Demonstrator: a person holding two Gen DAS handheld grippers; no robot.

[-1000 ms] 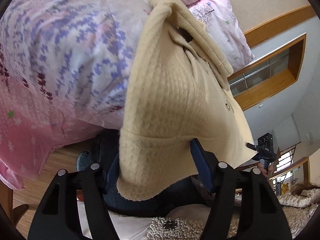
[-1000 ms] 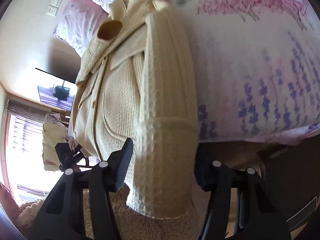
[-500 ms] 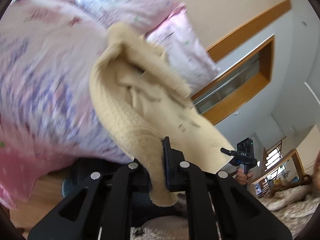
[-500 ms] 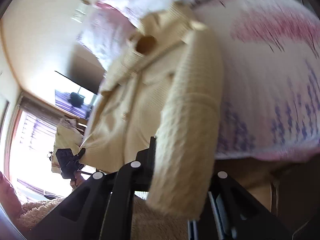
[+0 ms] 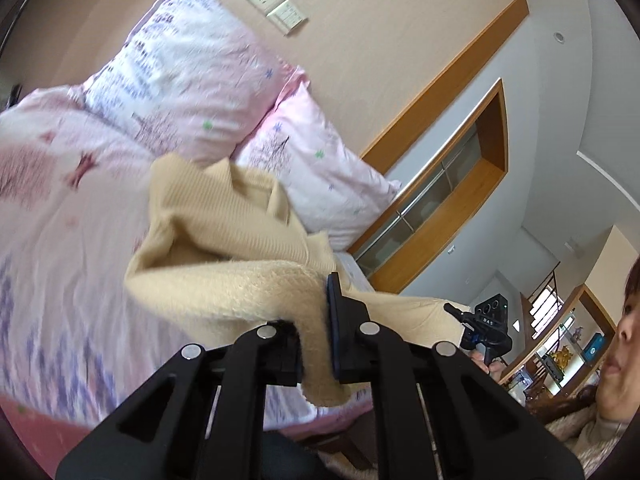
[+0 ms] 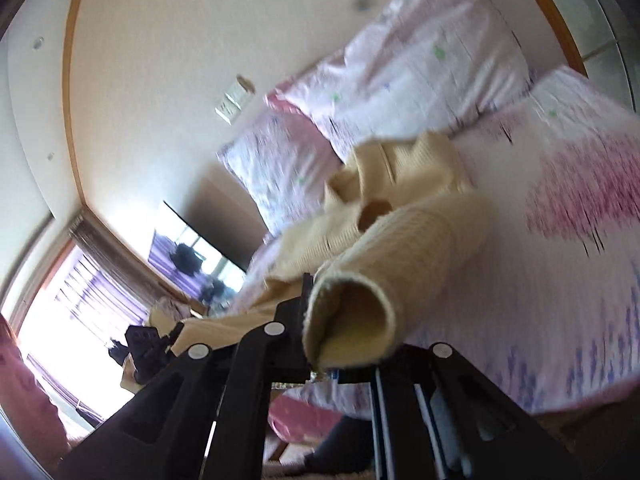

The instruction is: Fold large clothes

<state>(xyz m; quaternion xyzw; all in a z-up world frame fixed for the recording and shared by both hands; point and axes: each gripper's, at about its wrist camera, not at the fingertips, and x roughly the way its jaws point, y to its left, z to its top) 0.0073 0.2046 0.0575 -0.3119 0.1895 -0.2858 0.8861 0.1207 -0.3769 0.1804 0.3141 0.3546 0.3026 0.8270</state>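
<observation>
A cream waffle-knit cardigan (image 5: 224, 248) lies on a bed with a pink and purple floral quilt (image 5: 60, 240). My left gripper (image 5: 316, 340) is shut on one sleeve cuff and holds it lifted above the bed edge. My right gripper (image 6: 344, 344) is shut on the other sleeve cuff (image 6: 352, 320), whose open end faces the camera. The cardigan's body and collar (image 6: 392, 176) stretch up the bed toward the pillows. The right gripper also shows in the left wrist view (image 5: 484, 328), and the left gripper in the right wrist view (image 6: 148, 348).
Two floral pillows (image 5: 192, 72) lean against the wall at the head of the bed. A wooden-framed shelf (image 5: 448, 208) is on the wall to the right. A bright window (image 6: 60, 312) and a wall screen (image 6: 192, 260) are on the other side. A person's face (image 5: 616, 344) shows at the right edge.
Both grippers closed on the sleeve cuffs, which hung between open jaws a second ago, and lifted them up. The view swung from the bed's side toward the pillows and wall.
</observation>
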